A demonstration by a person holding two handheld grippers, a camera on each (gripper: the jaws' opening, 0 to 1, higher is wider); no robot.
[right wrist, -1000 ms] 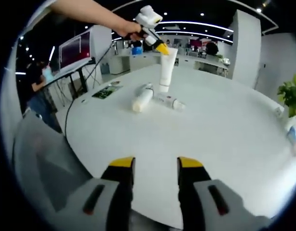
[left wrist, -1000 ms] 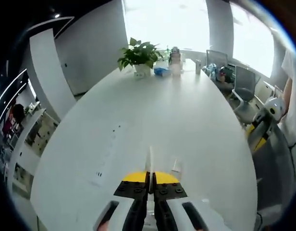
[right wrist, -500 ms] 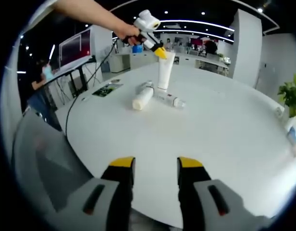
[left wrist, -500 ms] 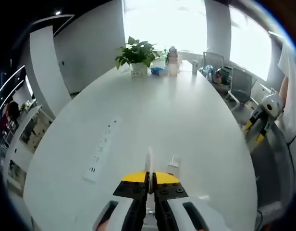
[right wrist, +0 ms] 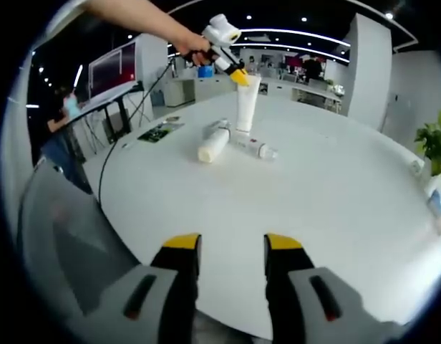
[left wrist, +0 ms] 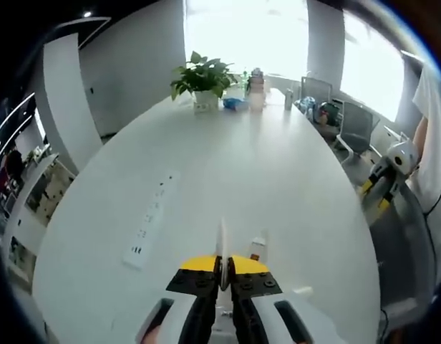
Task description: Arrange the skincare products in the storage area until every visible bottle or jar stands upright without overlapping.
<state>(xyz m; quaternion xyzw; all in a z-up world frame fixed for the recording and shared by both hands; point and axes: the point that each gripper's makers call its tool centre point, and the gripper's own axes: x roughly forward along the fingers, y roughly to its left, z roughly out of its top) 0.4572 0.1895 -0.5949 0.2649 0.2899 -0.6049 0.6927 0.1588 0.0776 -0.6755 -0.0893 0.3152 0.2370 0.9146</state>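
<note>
In the left gripper view, the left gripper (left wrist: 222,269) rises from the bottom edge with its yellow-tipped black jaws pressed together on the thin flat top edge of a white tube (left wrist: 222,244), which shows as a narrow pale sliver standing up between them. Just beyond the jaws a small clear bottle (left wrist: 258,249) lies on the large white oval table (left wrist: 242,165). A strip of power sockets (left wrist: 147,226) sits in the tabletop to the left. At the far end stand a potted green plant (left wrist: 201,79) and a few small items too distant to identify. The right gripper (left wrist: 381,183) appears at the right edge beside a person's white sleeve. In the right gripper view, the right gripper (right wrist: 231,254) sits low over the near edge of the white table (right wrist: 328,186), its jaws parted with a clear gap and nothing between them. Across the table, a person's hand (right wrist: 188,46) holds the left gripper (right wrist: 238,74) closed on the top of the white tube (right wrist: 246,104), which stands upright with its cap seemingly on the table. Just beside it lie a cream-coloured bottle (right wrist: 212,147) and a clear bottle (right wrist: 255,148), both on their sides, and what may be a third container behind them. A green plant (right wrist: 434,143) shows at the right edge.
</note>
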